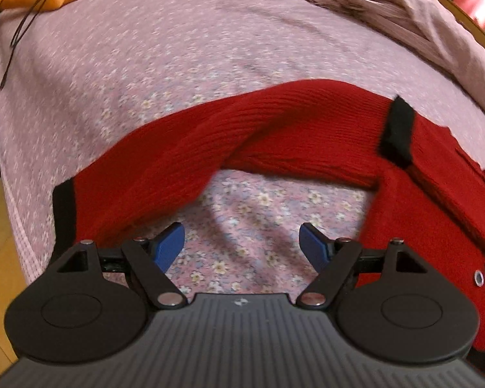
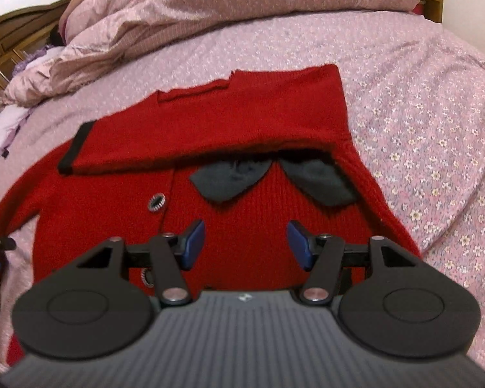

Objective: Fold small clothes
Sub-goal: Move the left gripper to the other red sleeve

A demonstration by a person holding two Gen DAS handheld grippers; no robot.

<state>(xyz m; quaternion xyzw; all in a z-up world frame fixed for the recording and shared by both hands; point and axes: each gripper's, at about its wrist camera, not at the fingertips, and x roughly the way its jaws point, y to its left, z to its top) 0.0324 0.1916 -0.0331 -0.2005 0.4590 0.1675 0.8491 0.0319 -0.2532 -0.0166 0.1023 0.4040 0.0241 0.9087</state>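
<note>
One sleeve (image 2: pixel 210 123) lies folded across the red cardigan (image 2: pixel 242 232) on the bed (image 2: pixel 420 97); the other sleeve (image 1: pixel 165 161) trails sideways. Our left gripper (image 1: pixel 242 245) and right gripper (image 2: pixel 245 242) hang spread, empty. We should pinch its black cuff (image 1: pixel 64 213) and fold inward flat.

Left wrist view: low, close above the floral bedsheet (image 1: pixel 177 74), facing a red cardigan (image 1: pixel 274 123) sleeve. Right wrist view: close over the cardigan's front, facing the duvet (image 2: pixel 226 9). Shared: cardigan, bedsheet.
</note>
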